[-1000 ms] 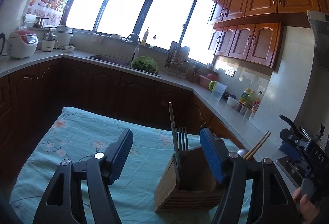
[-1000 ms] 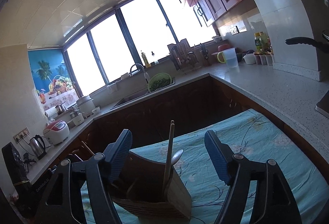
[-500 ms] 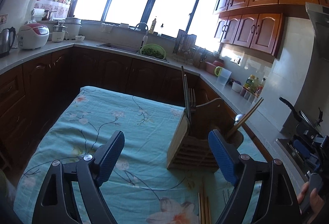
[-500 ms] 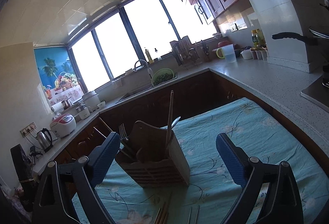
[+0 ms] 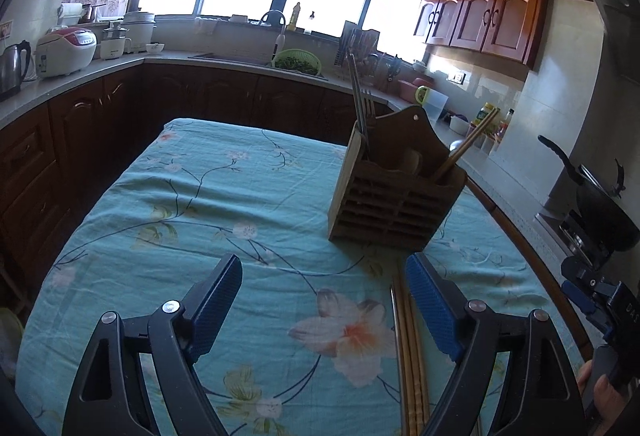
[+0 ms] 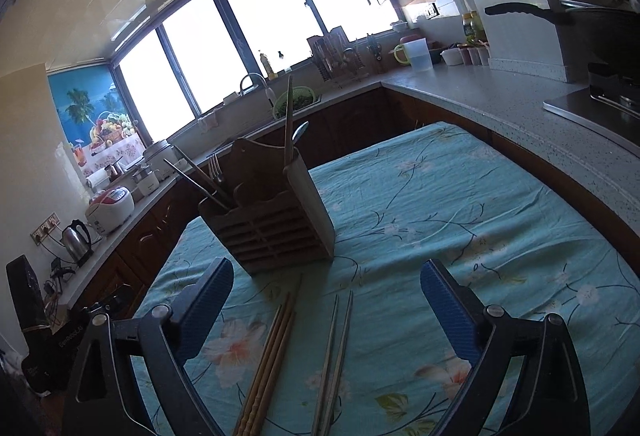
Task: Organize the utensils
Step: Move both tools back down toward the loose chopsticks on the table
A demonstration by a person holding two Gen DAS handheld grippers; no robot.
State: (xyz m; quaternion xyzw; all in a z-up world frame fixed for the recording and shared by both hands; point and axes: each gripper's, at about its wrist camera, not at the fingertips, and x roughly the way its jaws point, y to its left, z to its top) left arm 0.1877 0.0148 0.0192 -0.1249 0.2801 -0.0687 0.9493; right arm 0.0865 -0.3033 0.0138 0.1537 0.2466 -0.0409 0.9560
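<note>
I have both tools hovering over the counter, which is covered by a teal floral cloth [image 5: 208,204]. My left tool [image 5: 324,300] has its blue-padded jaws spread wide with nothing between them; a pair of light bamboo chopsticks [image 5: 408,348] lies on the cloth just inside its right-hand finger. My right tool [image 6: 326,304] is likewise wide apart and gripping nothing. Through its camera I see the same bamboo chopsticks [image 6: 268,360] lying between the jaws, and just beside them a pair of thin grey metal chopsticks [image 6: 334,356], roughly parallel, all flat on the cloth.

Beyond them stands the slatted brown wooden utensil holder [image 5: 392,200], upright on the cloth. It already carries a metal fork [image 6: 216,168] with dark metal chopsticks on one side, and wooden chopsticks [image 6: 289,120] beside a metal spoon [image 6: 301,130] on the other.
</note>
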